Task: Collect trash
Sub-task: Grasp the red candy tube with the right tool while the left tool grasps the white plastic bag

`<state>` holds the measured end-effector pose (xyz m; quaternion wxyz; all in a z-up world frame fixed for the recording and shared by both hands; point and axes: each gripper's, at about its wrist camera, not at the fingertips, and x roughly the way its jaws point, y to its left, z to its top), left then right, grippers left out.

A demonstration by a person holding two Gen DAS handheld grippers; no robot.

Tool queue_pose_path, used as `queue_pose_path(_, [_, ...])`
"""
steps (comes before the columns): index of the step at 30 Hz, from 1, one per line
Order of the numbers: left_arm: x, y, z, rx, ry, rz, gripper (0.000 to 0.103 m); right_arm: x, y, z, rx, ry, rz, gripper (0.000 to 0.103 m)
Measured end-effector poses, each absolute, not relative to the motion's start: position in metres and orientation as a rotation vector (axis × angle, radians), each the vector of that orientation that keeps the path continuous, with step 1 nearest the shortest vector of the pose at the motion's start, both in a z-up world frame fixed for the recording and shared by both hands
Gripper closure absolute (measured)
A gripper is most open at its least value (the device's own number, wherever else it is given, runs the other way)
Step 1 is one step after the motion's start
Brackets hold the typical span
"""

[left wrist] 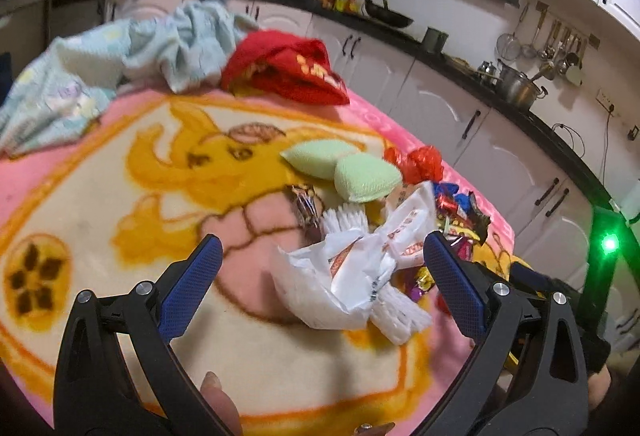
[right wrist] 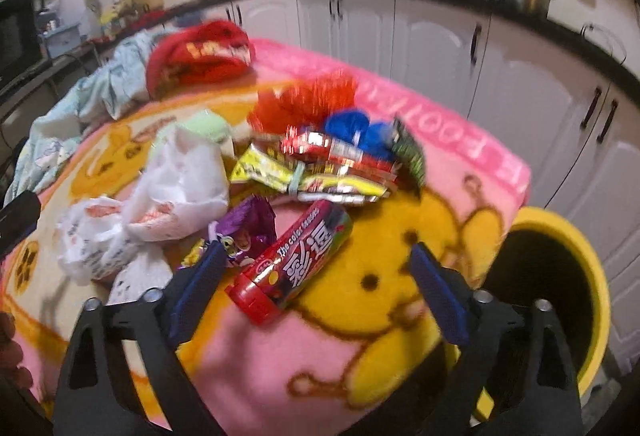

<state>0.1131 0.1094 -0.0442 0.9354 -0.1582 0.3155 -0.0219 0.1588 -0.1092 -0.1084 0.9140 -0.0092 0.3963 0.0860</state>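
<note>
While both tongs, left [left wrist: 322, 276] and right [right wrist: 316, 284], gape empty, your candy tube [right wrist: 292, 260] lies between the right fingers; it could roll away before reaching the bin [right wrist: 560, 276].

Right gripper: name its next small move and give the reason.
Probably ease forward and close on the red candy tube. The right gripper is open with the tube lying loose between its fingers, and the yellow bin stands open beside the table.

Right gripper over the wrapper pile

The right gripper [right wrist: 316, 286] hangs spread wide above a red candy tube [right wrist: 292, 262] on the blanket [right wrist: 280, 368]; a yellow bin [right wrist: 596, 300] stands beside.
</note>
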Motion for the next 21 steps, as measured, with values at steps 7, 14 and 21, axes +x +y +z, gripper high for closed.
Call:
queue_pose_path(7, [0.132, 0.112, -0.066, -0.354, 0.691, -0.097, 0.011, 0.181, -0.113, -0.133, 0.113, 0.952, 0.199, 0.033])
queue_pose_path(14, [0.140, 0.115, -0.090, -0.429, 0.747, -0.161, 0.018, 0.186, -0.118, -0.135, 0.150, 0.963, 0.243, 0.047])
queue_pose_path(21, [0.135, 0.114, -0.096, -0.474, 0.751, -0.204, 0.033, 0.185, -0.130, -0.133, 0.196, 0.981, 0.270, 0.058])
